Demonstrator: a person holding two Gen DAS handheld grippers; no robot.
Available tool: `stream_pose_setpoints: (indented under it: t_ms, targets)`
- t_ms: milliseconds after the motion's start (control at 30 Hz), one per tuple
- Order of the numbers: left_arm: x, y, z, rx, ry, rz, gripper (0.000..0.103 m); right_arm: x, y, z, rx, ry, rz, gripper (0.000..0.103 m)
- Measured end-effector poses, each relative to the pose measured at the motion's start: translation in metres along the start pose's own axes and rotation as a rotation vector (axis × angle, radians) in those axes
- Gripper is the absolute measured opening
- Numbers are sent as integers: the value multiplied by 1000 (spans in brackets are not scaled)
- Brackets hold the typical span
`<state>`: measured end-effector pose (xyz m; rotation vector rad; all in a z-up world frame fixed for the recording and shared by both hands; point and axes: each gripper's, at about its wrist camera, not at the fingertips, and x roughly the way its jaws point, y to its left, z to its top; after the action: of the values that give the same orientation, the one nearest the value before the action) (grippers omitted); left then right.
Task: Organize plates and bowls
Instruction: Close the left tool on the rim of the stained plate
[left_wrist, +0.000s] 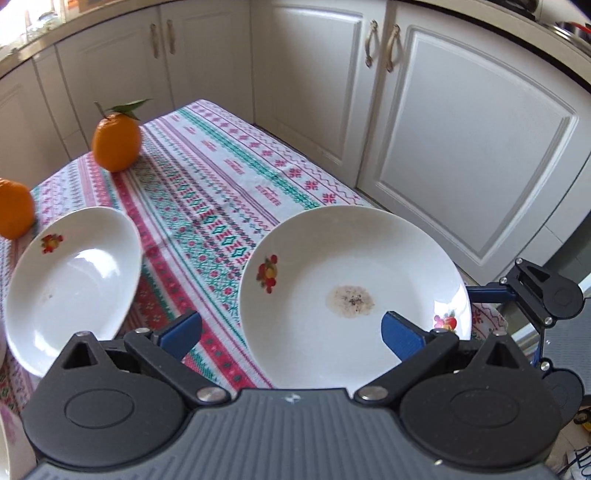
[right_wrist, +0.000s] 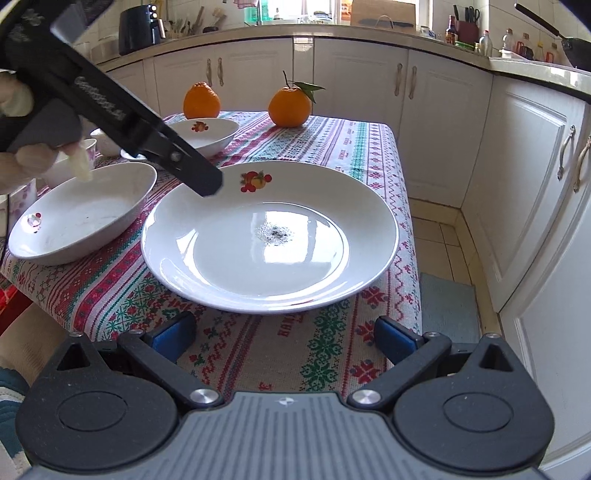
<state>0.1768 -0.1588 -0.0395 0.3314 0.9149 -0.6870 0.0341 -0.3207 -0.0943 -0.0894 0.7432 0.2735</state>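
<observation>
A large white plate (left_wrist: 354, 291) with fruit prints and a brown stain lies on the patterned tablecloth; it also shows in the right wrist view (right_wrist: 269, 236). A white bowl (left_wrist: 74, 280) stands left of it, seen too in the right wrist view (right_wrist: 81, 218). A second bowl (right_wrist: 205, 133) stands farther back. My left gripper (left_wrist: 291, 334) is open, above the plate's near-left rim. My right gripper (right_wrist: 284, 336) is open and empty, just short of the plate's near edge. The left gripper (right_wrist: 207, 182) shows there over the plate's far-left rim.
Two oranges (right_wrist: 201, 100) (right_wrist: 289, 105) stand at the table's far end, one with a leaf (left_wrist: 116, 142). Small cups (right_wrist: 90, 147) sit at the left. White cabinets (left_wrist: 461, 147) surround the table closely. The table edge (right_wrist: 410, 221) drops to a tiled floor on the right.
</observation>
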Motion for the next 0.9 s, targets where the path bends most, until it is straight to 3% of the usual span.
stream_pose_setpoints:
  t_ms: [433, 700, 900]
  targets:
    - [52, 16, 29, 47, 100, -101, 99, 8, 0, 2, -56, -49, 65, 103]
    - [66, 18, 35, 64, 146, -142, 80, 10, 2, 3, -62, -48, 74, 103]
    - [71, 19, 40, 79, 164, -161, 67, 8, -2, 5, -57, -45, 73, 96]
